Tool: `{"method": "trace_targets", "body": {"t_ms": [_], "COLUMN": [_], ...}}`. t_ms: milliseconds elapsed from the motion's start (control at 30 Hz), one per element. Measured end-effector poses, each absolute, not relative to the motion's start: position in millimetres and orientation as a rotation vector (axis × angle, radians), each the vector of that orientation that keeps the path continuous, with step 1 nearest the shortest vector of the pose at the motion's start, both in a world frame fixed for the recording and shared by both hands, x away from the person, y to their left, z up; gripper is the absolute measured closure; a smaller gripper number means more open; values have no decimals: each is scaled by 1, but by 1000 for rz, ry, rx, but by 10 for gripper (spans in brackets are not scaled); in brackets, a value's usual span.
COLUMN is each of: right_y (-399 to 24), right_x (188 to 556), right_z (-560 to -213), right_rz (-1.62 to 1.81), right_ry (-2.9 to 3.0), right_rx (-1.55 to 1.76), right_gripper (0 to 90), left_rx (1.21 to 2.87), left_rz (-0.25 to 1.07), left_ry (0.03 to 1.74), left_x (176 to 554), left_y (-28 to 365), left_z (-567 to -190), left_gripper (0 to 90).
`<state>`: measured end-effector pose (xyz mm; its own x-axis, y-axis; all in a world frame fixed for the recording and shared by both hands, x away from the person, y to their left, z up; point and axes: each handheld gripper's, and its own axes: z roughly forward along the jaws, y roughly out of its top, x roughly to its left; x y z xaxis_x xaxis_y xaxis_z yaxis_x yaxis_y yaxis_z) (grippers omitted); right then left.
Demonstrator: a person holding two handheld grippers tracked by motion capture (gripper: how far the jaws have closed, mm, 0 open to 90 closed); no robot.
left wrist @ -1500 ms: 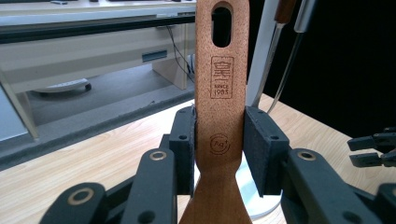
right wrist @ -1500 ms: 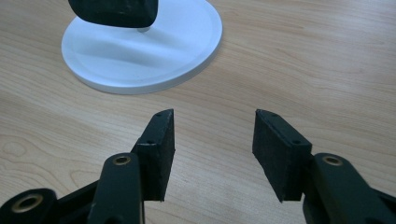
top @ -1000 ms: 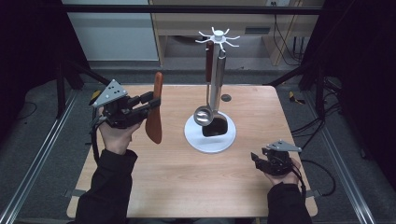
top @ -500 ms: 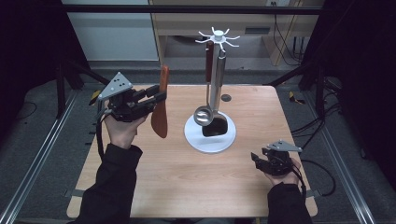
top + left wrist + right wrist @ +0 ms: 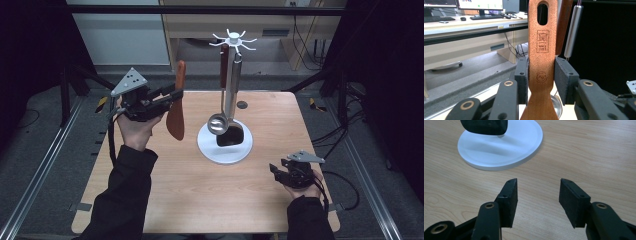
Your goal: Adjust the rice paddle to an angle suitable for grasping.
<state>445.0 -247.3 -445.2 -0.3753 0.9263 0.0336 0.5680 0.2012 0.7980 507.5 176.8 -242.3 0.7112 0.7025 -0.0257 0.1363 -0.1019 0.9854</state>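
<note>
My left gripper (image 5: 172, 96) is shut on a brown wooden spatula (image 5: 176, 112), held upright above the table's left side, blade down. In the left gripper view both pads clamp the spatula (image 5: 541, 57) just below its hanging slot, with my left gripper (image 5: 541, 80) level. To its right stands a white utensil rack (image 5: 231, 40) on a round white base (image 5: 225, 150); a steel ladle (image 5: 219, 122) and a black-bladed spatula (image 5: 231, 135) hang from it. My right gripper (image 5: 275, 170) rests low at the table's right front, open and empty; its view shows my right gripper (image 5: 537, 200) over bare wood.
The wooden table (image 5: 165, 190) has bare room in front and at the left. A small dark hole (image 5: 242, 105) sits behind the rack. Metal rails and cables run along both sides of the table. A desk with monitors stands in the background of the left gripper view.
My left hand has carried the wooden spatula up and to the right, closer to the rack. The right hand has not moved.
</note>
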Motion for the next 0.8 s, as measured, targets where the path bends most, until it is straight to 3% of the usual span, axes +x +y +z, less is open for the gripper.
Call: {"method": "trace_targets", "body": {"t_ms": [800], "right_y": [-246], "right_x": [445], "right_z": [-446], "right_rz": [1033], "right_ry": [2026], "right_rx": [1394], "right_gripper": [494], "left_rx": [1628], "left_rz": [528], "left_ry": [645], "left_x": [534], "left_y": [161], "left_z": [-218], "left_gripper": [652]}}
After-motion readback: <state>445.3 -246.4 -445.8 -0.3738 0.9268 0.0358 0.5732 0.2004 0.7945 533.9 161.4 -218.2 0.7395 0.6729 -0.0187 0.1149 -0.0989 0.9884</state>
